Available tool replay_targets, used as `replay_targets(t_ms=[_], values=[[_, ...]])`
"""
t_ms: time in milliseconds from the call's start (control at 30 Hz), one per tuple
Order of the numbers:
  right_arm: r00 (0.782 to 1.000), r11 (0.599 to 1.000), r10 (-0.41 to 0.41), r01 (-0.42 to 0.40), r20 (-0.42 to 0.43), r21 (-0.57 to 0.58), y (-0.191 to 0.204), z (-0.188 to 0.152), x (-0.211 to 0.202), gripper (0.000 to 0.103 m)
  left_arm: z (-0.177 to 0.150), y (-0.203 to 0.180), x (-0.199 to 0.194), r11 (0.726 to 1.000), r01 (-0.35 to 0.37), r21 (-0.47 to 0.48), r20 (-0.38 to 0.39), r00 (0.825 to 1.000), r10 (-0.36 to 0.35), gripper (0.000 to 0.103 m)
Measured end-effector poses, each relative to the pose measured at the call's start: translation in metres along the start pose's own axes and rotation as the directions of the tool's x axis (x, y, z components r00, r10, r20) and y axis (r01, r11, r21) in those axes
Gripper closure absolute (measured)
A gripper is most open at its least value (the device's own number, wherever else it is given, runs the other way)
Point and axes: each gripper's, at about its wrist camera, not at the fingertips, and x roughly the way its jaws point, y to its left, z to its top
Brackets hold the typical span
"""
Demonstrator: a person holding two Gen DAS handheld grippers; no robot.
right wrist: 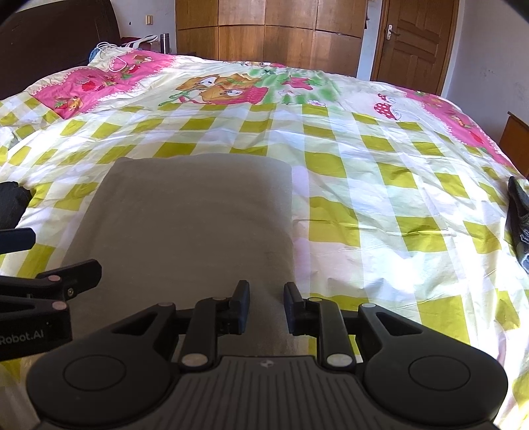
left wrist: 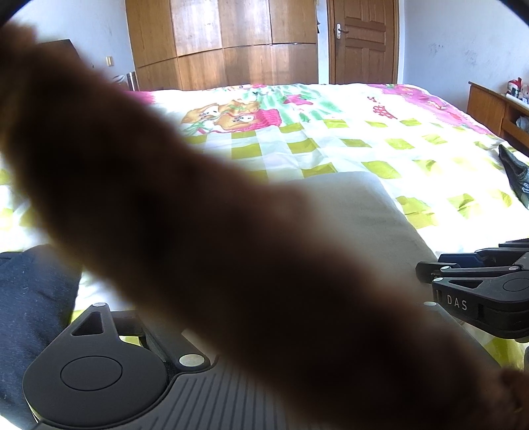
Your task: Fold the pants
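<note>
The grey pants (right wrist: 198, 211) lie folded into a flat rectangle on the checked bedspread (right wrist: 380, 172). My right gripper (right wrist: 266, 306) is open and empty, low over the near right edge of the pants. My left gripper (right wrist: 49, 287) shows at the left of the right wrist view, beside the pants' near left edge. In the left wrist view a blurred brown shape (left wrist: 198, 231) close to the lens hides the left fingers and most of the pants (left wrist: 370, 211). The right gripper (left wrist: 469, 281) shows at the right there.
A dark garment (right wrist: 519, 218) lies at the bed's right edge. Dark blue cloth (left wrist: 29, 314) lies at the near left. A wooden wardrobe (right wrist: 264, 29) and door (right wrist: 413, 39) stand beyond the bed. A dark headboard (right wrist: 56, 39) is at far left.
</note>
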Motion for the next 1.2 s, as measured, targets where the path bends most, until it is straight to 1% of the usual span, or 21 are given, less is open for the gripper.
replay_targets(t_ms=[133, 333, 600, 767, 933, 1200], values=[[1.0, 1.0, 0.004, -0.004, -0.002, 0.003, -0.001, 0.0, 0.001, 0.066, -0.001, -0.001, 0.001, 1.0, -0.014, 0.008, -0.001, 1.0, 0.014, 0.013], [1.0, 1.0, 0.012, -0.012, 0.0, 0.015, -0.003, -0.001, 0.0, 0.065, -0.001, 0.001, 0.005, 1.0, -0.001, -0.021, -0.029, 1.0, 0.001, 0.01], [1.0, 1.0, 0.012, -0.012, 0.006, 0.008, 0.002, -0.003, -0.005, 0.065, -0.002, 0.002, 0.001, 0.999, -0.002, -0.039, -0.023, 1.0, 0.001, 0.008], [1.0, 1.0, 0.008, -0.008, 0.003, 0.004, 0.004, -0.004, -0.007, 0.062, -0.001, 0.001, 0.001, 0.999, -0.02, -0.044, -0.031, 0.999, 0.019, 0.005], [1.0, 1.0, 0.005, -0.005, 0.004, -0.002, 0.007, -0.004, -0.009, 0.062, 0.0, -0.002, 0.001, 0.999, -0.043, -0.026, -0.036, 0.998, 0.042, 0.003], [1.0, 1.0, 0.005, -0.005, 0.001, -0.007, 0.01, -0.005, -0.009, 0.062, -0.001, 0.0, 0.004, 0.998, -0.033, -0.047, -0.055, 0.998, 0.03, 0.003]])
